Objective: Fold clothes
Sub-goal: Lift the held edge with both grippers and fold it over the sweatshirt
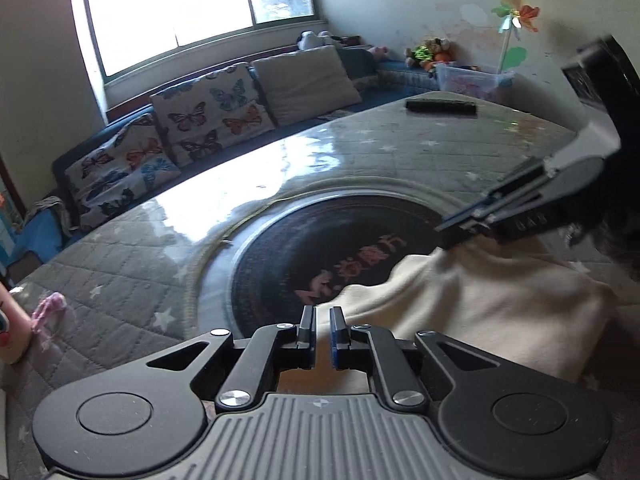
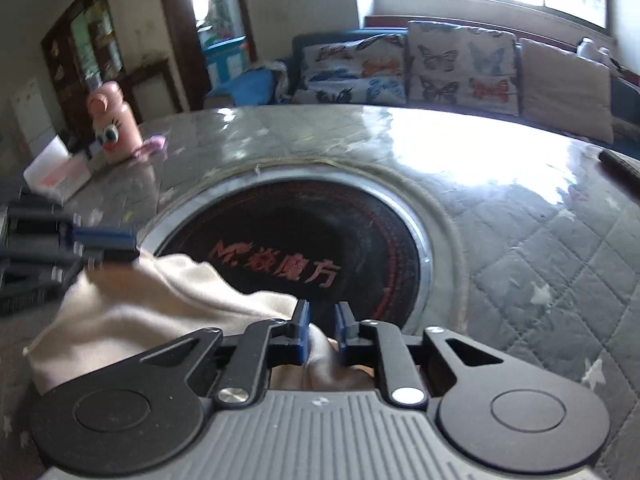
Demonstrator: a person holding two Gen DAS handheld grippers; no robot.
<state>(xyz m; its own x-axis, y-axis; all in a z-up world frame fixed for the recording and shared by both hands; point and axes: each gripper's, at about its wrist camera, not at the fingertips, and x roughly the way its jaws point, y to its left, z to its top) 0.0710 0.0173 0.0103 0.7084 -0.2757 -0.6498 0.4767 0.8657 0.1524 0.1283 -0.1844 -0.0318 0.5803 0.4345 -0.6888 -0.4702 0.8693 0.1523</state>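
Two tools work over a cream garment that lies bunched on the near edge of a quilted grey worktop, partly covering a round black hotplate set into its middle. The left tool has its jaws nearly together; no cloth shows between the tips in its own view, while in the right wrist view its tip sits at the cloth's far left corner, and whether it pinches that corner I cannot tell. The right tool has its jaws a little apart, with a fold of cloth lying between them; whether the pads press on it is unclear. The garment looks light, soft and limp, likely to sag and slide on the glossy cover, so corners or hems seem the best places to hold. Only the left view shows the pinwheel on the far right; only the right view shows the pink bottle on the far left.
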